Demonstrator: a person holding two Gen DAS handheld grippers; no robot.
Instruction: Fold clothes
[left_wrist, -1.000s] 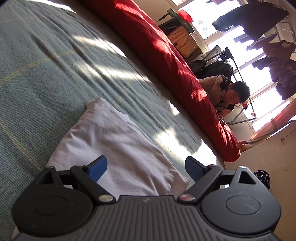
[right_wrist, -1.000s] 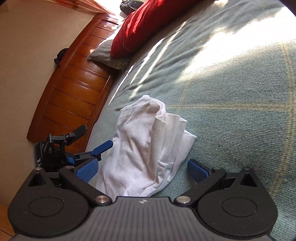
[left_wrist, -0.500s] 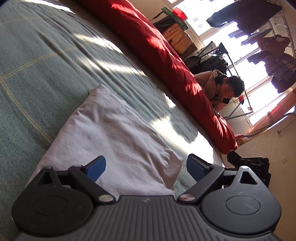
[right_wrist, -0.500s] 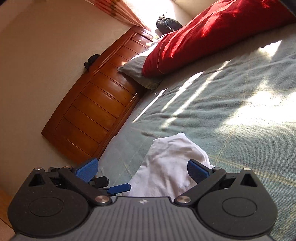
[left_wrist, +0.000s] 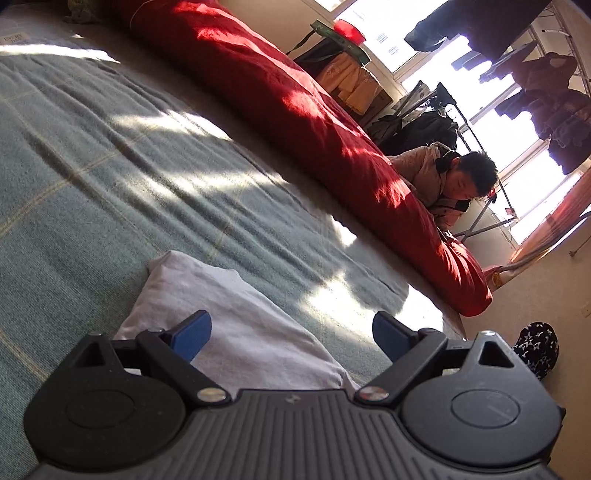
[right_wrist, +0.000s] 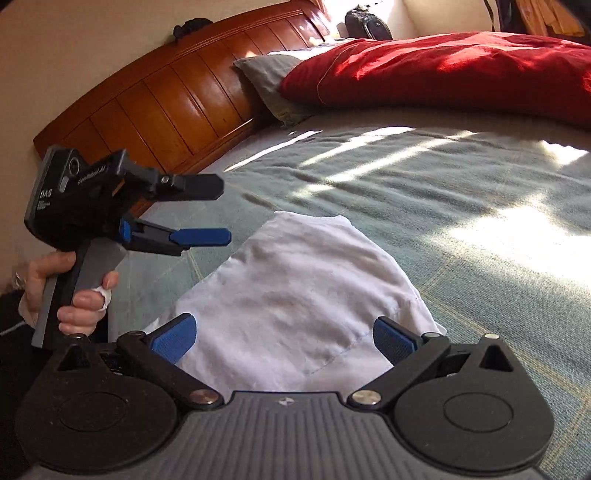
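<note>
A folded white garment (right_wrist: 303, 291) lies flat on the green blanket (right_wrist: 443, 184) of the bed. My right gripper (right_wrist: 284, 338) hovers open just above its near edge, with nothing between the blue pads. In the left wrist view the same white garment (left_wrist: 236, 321) lies under and ahead of my left gripper (left_wrist: 291, 334), which is open and holds nothing. That left gripper (right_wrist: 207, 208) also shows in the right wrist view, raised above the bed to the left of the garment, in a hand (right_wrist: 77, 291).
A long red duvet (left_wrist: 295, 122) runs along the bed's far side, with a grey pillow (right_wrist: 266, 81) against the wooden headboard (right_wrist: 166, 107). A person (left_wrist: 450, 181) sits beyond the bed near a clothes rack (left_wrist: 535, 92). A dark patterned object (left_wrist: 537, 349) lies on the floor.
Both grippers drew back from the garment and stayed open. The right view swung up from the bunched garment to the headboard and now shows the garment lying flat and folded.
</note>
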